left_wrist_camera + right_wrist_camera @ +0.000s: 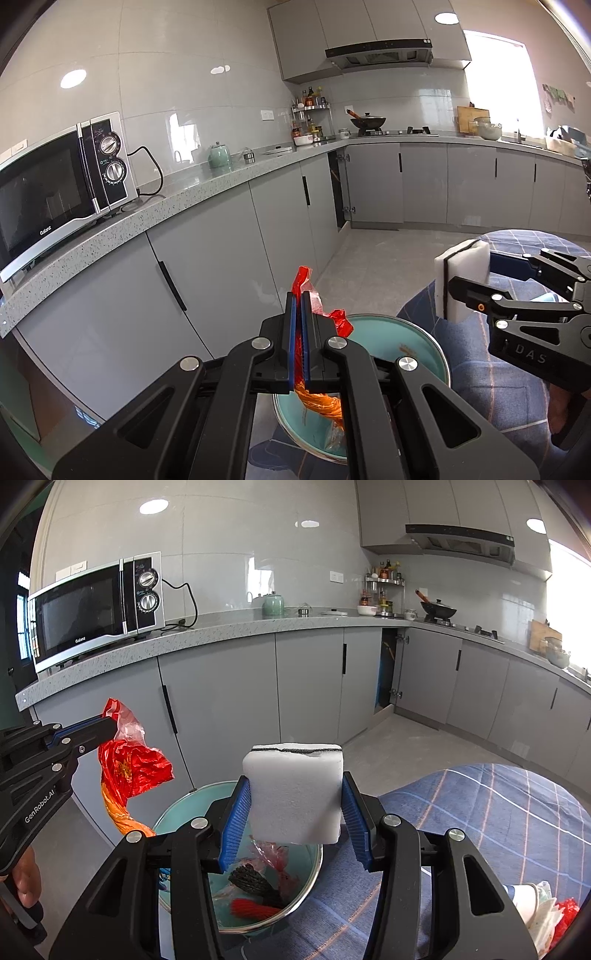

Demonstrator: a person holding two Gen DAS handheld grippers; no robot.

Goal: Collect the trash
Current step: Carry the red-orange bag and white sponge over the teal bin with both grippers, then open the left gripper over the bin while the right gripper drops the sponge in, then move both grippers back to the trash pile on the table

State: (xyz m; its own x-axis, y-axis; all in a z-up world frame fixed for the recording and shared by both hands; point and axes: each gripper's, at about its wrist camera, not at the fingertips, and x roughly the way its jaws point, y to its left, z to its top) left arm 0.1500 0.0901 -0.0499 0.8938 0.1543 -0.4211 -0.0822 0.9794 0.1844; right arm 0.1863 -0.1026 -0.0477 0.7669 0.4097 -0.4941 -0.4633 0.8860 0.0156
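Right wrist: right hand-held gripper point(295, 812) clamped on white sponge point(293, 794) (left hand-held gripper point(110, 727) pinching red bag point(135, 764)).

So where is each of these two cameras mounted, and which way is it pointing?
Left wrist: on the left gripper, facing the counter; its shut fingers pinch a red plastic bag; right gripper alongside.
Right wrist: on the right gripper, clamping a white sponge above the teal bin; a hand shows.
Shared: microwave, bin, bag, sponge.
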